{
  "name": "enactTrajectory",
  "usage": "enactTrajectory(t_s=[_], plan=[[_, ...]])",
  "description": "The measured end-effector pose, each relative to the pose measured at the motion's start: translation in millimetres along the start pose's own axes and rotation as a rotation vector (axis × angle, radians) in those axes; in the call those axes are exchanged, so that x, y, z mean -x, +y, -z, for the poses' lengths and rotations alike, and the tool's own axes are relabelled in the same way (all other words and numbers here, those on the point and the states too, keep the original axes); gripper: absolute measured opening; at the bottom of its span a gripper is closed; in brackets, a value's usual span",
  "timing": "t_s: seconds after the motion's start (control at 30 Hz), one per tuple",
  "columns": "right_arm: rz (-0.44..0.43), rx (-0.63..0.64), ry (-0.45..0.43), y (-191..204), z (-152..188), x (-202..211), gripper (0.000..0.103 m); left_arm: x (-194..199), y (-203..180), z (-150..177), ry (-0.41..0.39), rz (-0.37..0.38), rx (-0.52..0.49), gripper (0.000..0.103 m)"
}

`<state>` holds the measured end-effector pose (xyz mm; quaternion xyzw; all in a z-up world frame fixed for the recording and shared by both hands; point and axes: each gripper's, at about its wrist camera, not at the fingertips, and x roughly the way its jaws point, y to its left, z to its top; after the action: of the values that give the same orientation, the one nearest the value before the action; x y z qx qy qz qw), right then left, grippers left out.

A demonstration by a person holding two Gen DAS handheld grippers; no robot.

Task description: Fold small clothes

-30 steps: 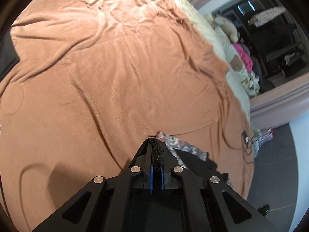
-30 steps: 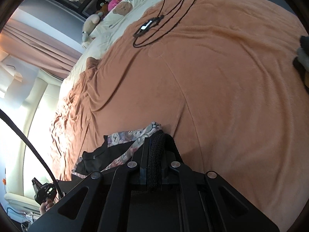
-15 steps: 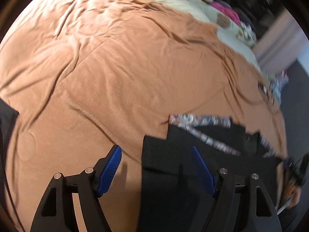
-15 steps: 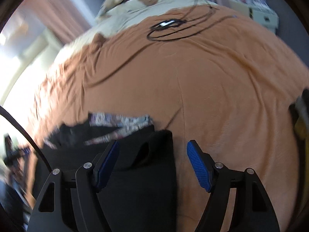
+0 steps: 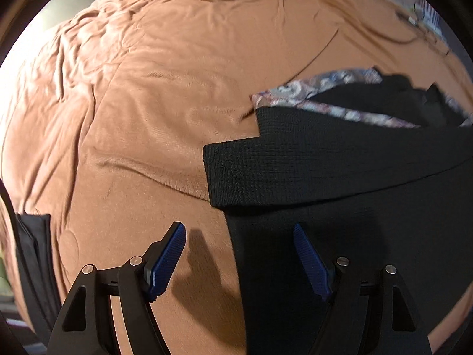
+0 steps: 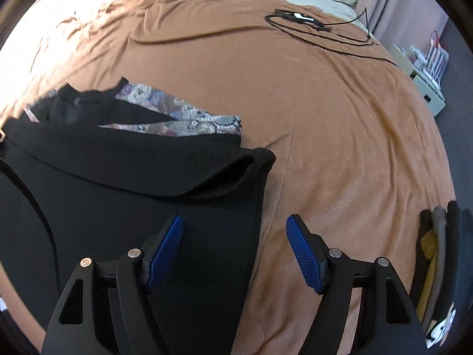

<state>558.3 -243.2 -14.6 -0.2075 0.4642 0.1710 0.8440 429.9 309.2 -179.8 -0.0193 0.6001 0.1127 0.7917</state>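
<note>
Rumpled orange-brown blanket (image 5: 142,112) covers the bed, and a black ribbed-waistband garment (image 5: 340,165) is laid flat on it near the front edge, over a floral patterned cloth (image 6: 189,121). Left gripper (image 5: 239,256) and right gripper (image 6: 235,251) have just been opened; both are released, nothing clamped.

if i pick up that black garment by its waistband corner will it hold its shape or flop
Probably flop: the black garment lies limp on the brown blanket, and its waistband already gapes and curls at the corner. It looks thin and light, so one pinch should lift it. The ribbed band seems thicker and likely grips better than the smooth cloth.
</note>
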Motion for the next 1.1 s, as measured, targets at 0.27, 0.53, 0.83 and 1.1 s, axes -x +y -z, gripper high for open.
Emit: enactTrajectory(t_s=[0.27, 0.53, 0.83, 1.1], plan=[[0.062, 0.027, -0.038, 0, -28, -27, 0.071, -10, -1, -28, -0.053, -0.064, -0.034, 0.084], [0.069, -0.028, -0.072, -17, -65, -52, 0.071, -22, 5, -74, -0.091, -0.088, -0.021, 0.084], [0.019, -0.155, -0.129, -39, -76, -51, 0.071, -4, 20, -98, -0.156, -0.032, 0.054, 0.081], [-0.166, -0.182, -0.108, -43, -54, -54, 0.051, -12, 27, -82, -0.124, 0.089, 0.116, 0.058]])
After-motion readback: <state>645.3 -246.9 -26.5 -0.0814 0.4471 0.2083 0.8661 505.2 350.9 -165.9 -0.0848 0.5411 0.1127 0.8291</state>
